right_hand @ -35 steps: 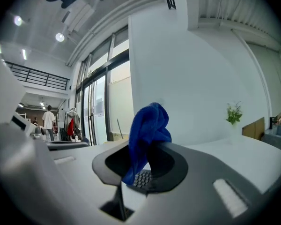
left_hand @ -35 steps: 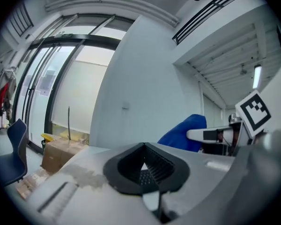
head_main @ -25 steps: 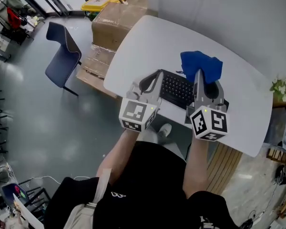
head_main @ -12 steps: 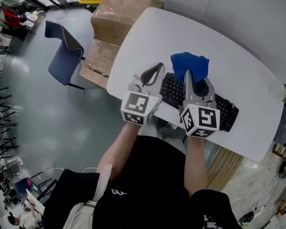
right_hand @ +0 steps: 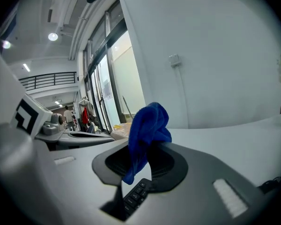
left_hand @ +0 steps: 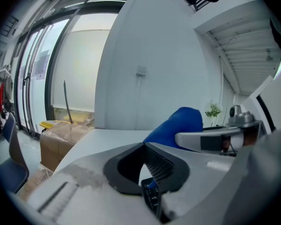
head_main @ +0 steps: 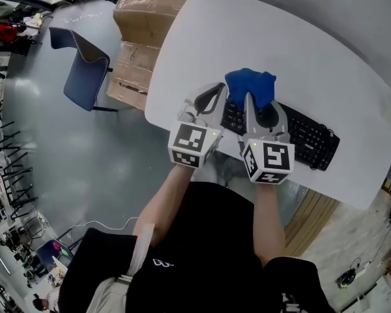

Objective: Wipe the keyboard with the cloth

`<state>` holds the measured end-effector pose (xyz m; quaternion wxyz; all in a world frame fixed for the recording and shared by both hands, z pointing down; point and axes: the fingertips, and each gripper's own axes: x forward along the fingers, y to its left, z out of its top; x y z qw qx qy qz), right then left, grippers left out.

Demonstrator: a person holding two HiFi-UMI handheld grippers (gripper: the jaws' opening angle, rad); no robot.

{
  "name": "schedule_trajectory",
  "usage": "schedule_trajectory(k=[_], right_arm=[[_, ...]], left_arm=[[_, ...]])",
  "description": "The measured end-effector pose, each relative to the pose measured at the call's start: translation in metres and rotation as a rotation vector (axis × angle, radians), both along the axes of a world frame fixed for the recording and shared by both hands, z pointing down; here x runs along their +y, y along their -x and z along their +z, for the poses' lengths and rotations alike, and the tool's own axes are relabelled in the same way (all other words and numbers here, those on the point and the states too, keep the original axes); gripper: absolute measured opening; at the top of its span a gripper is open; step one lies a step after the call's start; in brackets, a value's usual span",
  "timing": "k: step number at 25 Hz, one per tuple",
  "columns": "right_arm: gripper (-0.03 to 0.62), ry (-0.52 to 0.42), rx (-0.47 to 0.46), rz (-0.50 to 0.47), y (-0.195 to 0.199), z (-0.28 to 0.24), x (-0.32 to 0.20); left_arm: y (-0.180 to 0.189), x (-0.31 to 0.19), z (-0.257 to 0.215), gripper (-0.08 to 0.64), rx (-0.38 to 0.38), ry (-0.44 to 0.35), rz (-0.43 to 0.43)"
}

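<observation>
Near the desk's (head_main: 202,44) front edge, the right tool (head_main: 259,108) clamps the cloth (head_main: 249,85) over the keyboard (head_main: 309,137) for wiping, the left tool (head_main: 215,92) closed and empty alongside.

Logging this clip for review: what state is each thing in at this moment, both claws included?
blue cloth: bunched up, clamped in the right claw, over the keyboard's left part.
keyboard: lying flat on the table, near its front edge.
right claw: shut on the blue cloth.
left claw: shut, empty, at the keyboard's left end.
chair: upright, standing off from the table.
</observation>
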<state>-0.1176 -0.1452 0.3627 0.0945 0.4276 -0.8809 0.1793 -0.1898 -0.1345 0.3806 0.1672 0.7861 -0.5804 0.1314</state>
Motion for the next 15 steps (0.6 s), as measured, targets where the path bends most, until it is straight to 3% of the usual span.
schedule_trajectory(k=[15], right_arm=[[0.074, 0.064, 0.075, 0.01, 0.007, 0.059, 0.011]], left_arm=[[-0.011, 0.004, 0.061, -0.003, 0.014, 0.102, 0.039]])
